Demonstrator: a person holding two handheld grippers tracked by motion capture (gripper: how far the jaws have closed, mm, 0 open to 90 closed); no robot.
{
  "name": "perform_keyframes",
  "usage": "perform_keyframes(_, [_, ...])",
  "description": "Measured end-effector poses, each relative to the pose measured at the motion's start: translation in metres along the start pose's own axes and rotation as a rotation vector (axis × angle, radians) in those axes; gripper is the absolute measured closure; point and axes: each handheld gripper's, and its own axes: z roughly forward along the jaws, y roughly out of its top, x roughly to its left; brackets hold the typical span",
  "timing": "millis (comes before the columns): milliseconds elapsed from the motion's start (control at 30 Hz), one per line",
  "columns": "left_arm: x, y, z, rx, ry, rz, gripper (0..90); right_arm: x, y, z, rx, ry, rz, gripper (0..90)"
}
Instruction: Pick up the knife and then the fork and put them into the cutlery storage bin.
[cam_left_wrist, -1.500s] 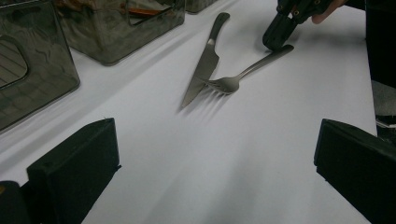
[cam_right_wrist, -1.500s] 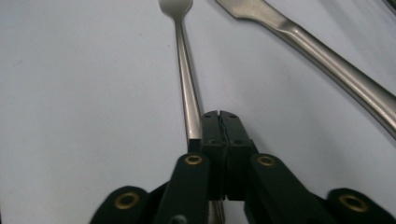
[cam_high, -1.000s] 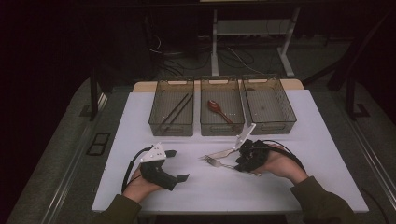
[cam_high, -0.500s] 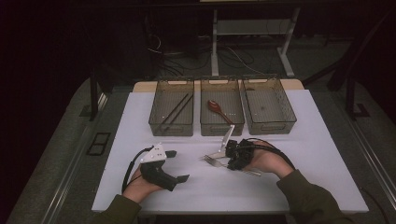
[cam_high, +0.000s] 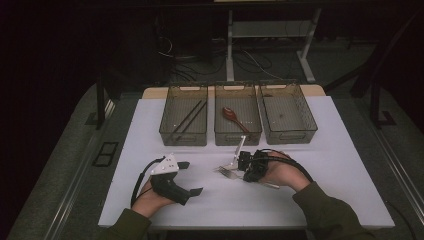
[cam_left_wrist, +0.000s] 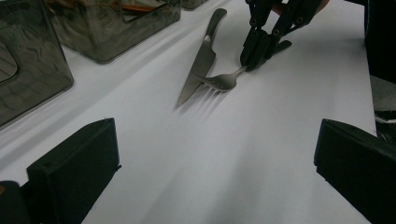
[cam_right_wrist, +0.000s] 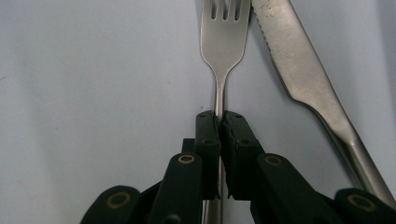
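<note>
Now my right gripper (cam_right_wrist: 219, 122) had just closed on the fork (cam_right_wrist: 223, 37) neck, fork flat on table beside knife (cam_right_wrist: 299, 60). I judged: lift straight, w/o dragging knife. Left gripper (cam_left_wrist: 215, 154) wide, holding nothing.

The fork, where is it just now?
The fork lies on the white table in front of the middle bin, beside the knife, its handle pinched by the right gripper.

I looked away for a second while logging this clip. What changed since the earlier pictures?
The right tool slid left across the table and its jaws have just been closing onto the fork handle. The knife, the left tool and the trays' contents stayed put.
</note>
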Motion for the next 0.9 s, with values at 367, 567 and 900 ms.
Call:
perform_keyframes(367, [0.0,0.0,0.0,-0.001,-0.002,0.002,0.0,-0.009,-0.011,-0.013,-0.093,0.021,0.058,84.1])
perform_keyframes(567, [0.0,0.0,0.0,-0.004,-0.002,0.002,0.0,-0.016,-0.021,-0.027,-0.188,0.028,0.093,84.2])
perform_keyframes(900, [-0.001,0.0,0.0,-0.011,-0.002,0.002,0.0,-0.03,-0.044,-0.051,-0.375,0.016,0.187,84.2])
